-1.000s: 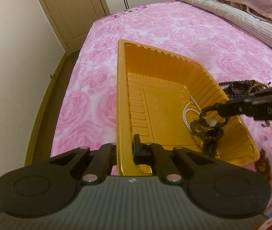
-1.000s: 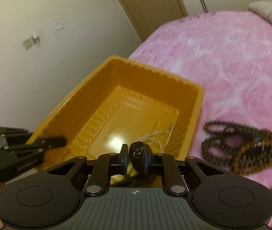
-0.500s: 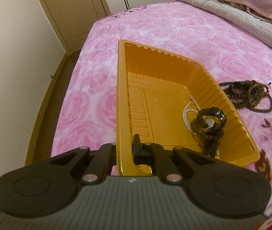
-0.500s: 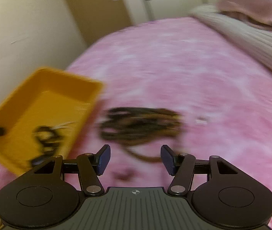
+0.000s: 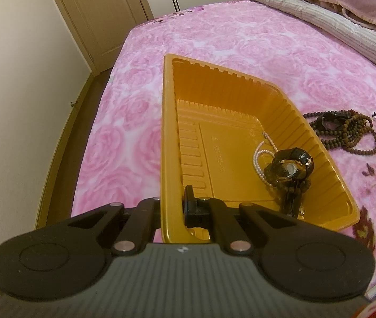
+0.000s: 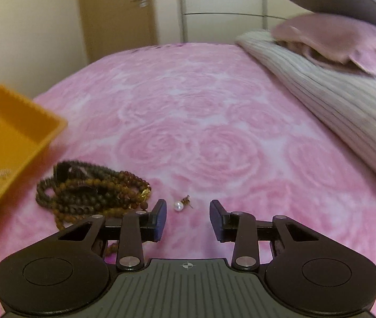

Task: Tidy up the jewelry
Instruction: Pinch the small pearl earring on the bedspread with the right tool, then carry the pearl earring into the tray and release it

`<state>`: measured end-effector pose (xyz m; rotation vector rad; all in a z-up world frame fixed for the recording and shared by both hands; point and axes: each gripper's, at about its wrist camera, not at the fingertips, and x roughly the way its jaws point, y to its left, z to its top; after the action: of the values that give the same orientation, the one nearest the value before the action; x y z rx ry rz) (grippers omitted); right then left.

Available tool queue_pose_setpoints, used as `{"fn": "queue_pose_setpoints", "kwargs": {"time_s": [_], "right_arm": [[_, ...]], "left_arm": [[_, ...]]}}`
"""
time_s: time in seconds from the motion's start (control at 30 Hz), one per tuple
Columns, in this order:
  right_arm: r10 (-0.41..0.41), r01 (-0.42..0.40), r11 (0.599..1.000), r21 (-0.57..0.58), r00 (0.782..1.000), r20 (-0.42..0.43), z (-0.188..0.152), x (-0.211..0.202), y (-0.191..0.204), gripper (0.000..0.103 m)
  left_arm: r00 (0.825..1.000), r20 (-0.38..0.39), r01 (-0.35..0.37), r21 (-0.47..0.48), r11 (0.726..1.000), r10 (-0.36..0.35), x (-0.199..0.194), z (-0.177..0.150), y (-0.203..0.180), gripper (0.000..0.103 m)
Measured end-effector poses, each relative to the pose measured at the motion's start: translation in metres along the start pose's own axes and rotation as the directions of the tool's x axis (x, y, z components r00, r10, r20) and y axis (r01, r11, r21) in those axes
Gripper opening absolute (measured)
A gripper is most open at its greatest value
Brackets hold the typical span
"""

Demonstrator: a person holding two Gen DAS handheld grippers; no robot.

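An orange plastic tray (image 5: 167, 122) lies on the pink rose bedspread. My left gripper (image 5: 173, 206) is shut on its near wall. Inside lie a pearl strand (image 5: 259, 159) and a dark watch (image 5: 292, 165) on dark beads. Right of the tray sits a heap of brown bead necklaces (image 5: 346, 132), also in the right wrist view (image 6: 92, 193). My right gripper (image 6: 188, 217) hovers over the bed, jaws closing with nothing between them. A small pearl earring (image 6: 179, 205) lies just ahead of its left finger (image 6: 160, 216). The tray's corner (image 6: 55, 129) shows at left.
A striped blanket (image 6: 333, 100) and a mauve pillow (image 6: 328, 37) lie at the bed's far right. The bed's left edge drops to a dark floor (image 5: 63, 137) beside a cream wall. A wooden door (image 5: 95, 13) stands beyond.
The right gripper let go of the dark watch in the tray, opened, and swung right and down over the bed to the pearl earring. The left gripper kept still on the tray.
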<state>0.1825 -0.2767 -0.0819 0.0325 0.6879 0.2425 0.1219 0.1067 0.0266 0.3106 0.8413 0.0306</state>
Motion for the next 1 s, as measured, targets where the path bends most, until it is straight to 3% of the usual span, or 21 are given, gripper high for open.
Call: {"fn": "queue_pose_setpoints", "kwargs": {"time_s": [0.23,0.4,0.63,0.83,1.0], "right_arm": [[0.003,-0.008,0.988,-0.152,0.999,-0.032,0.000,0.028,0.005,0.029],[0.001,-0.009,0.981,-0.195,0.999,-0.040,-0.002,0.033,0.010,0.012],[-0.022,0.021,0.978,-0.208,1.000,-0.005,-0.003,0.013,0.020,0.011],[0.050,-0.042,0.983,-0.179,0.998,0.041,0.007,-0.021,0.042,0.011],[0.195,-0.184,0.971,-0.154,0.979,0.057,0.015,-0.052,0.079,0.011]], "left_arm": [[1.000,-0.001,-0.001,0.000,1.000,0.001,0.001,0.001,0.000,0.002],[1.000,-0.003,-0.004,0.000,1.000,0.004,0.002,0.001,-0.001,0.002],[1.000,-0.002,-0.004,0.000,1.000,0.004,0.002,0.001,-0.001,0.002],[1.000,0.001,-0.003,0.001,1.000,0.003,0.001,0.001,-0.002,0.003],[1.000,0.003,-0.003,0.003,1.000,0.003,0.001,0.000,-0.003,0.003]]}}
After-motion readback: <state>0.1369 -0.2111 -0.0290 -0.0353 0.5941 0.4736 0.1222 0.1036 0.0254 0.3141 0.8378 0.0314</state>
